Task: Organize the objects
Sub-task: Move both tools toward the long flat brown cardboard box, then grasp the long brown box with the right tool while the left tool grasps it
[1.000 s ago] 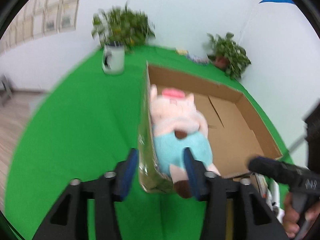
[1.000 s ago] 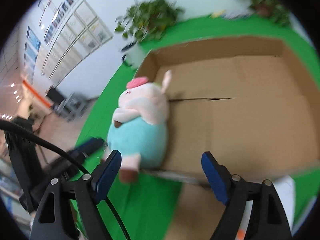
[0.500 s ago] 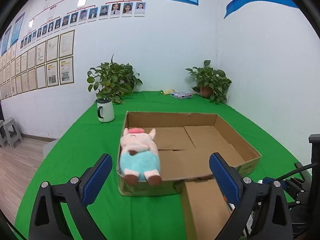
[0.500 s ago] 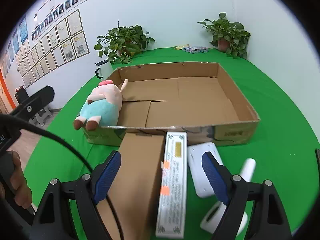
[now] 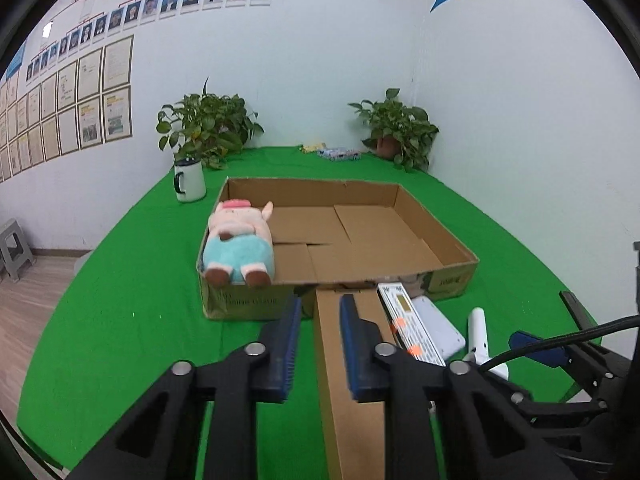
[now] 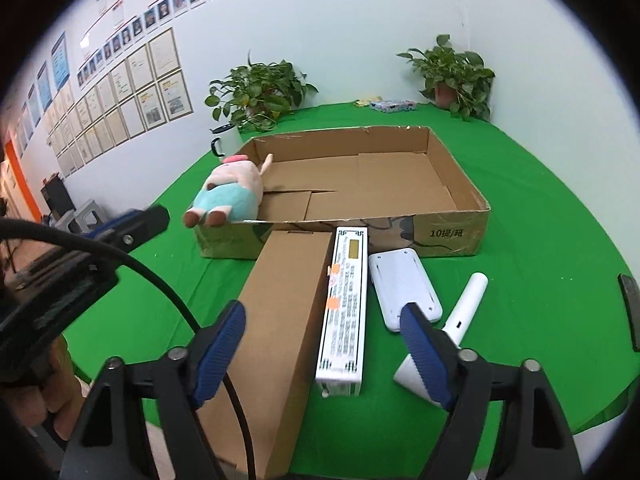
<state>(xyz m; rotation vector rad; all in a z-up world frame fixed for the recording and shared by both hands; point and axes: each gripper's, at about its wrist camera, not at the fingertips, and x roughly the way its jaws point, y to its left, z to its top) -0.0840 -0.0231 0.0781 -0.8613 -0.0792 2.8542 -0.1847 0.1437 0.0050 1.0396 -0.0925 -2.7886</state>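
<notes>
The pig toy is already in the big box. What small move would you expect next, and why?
Probably the right gripper, jaws closing on nothing yet, eases down over the long white box right below it. The plush pig already lies in the cardboard tray, while that box still waits on the green table. The left gripper is shut and empty.

I look along my right gripper (image 6: 322, 354); its blue-padded jaws are closing with nothing pressed between them. Below them on the green table (image 6: 540, 220) lie a long brown box (image 6: 280, 320), a white printed box (image 6: 346, 300) touching its right side, then a white flat device (image 6: 404, 286) and a white tube (image 6: 466, 300). Farther off sits an open cardboard tray (image 6: 452, 232). A plush pig (image 6: 228, 196) lies in its near left corner, feet over the rim. My left gripper (image 6: 132, 224) shows at far left.
</notes>
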